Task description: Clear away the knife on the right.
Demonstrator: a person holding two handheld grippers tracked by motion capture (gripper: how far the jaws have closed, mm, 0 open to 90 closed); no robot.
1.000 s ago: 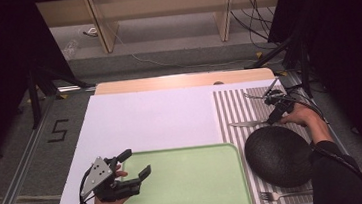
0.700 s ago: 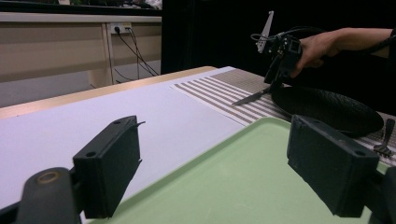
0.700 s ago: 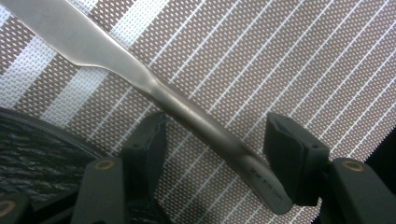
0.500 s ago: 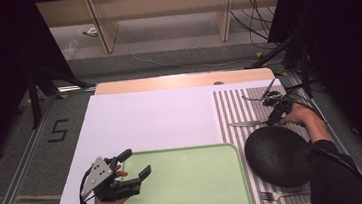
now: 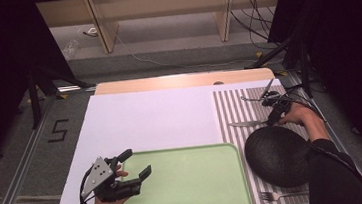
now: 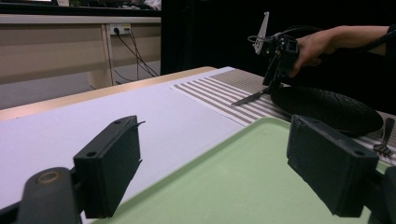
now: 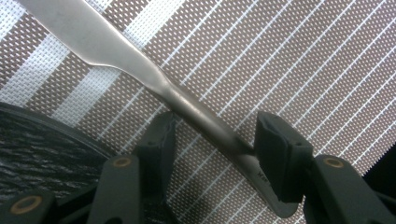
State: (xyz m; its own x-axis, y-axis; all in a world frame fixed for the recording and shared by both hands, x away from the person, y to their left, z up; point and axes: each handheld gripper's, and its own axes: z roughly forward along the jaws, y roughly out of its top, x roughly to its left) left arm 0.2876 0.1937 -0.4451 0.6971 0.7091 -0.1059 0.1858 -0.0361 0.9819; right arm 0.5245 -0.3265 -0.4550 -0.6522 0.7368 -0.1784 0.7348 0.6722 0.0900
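Knife (image 7: 187, 100): a plain metal table knife lies flat on the striped placemat (image 5: 235, 109) at the right side of the counter (image 5: 145, 120), just beyond the far rim of the black round plate (image 5: 277, 155). In the high view the blade points left across the stripes and the handle end sits under the right gripper (image 5: 272, 116). The right gripper view shows the handle passing diagonally between the two black jaws: the jaws straddle it and have just been closing, one pad reaches the handle's edge, the other stands off with a gap, so no grip is yet established. The person's right hand (image 5: 298, 117) holds this gripper tilted down onto the placemat. A fork (image 5: 273, 195) lies on the placemat at the near side of the plate. The left gripper (image 5: 135, 167) hangs over the near left corner of the light green tray (image 5: 197, 191), its jaws spread wide with nothing between them, held by the left hand (image 5: 109, 202) well apart from the knife.
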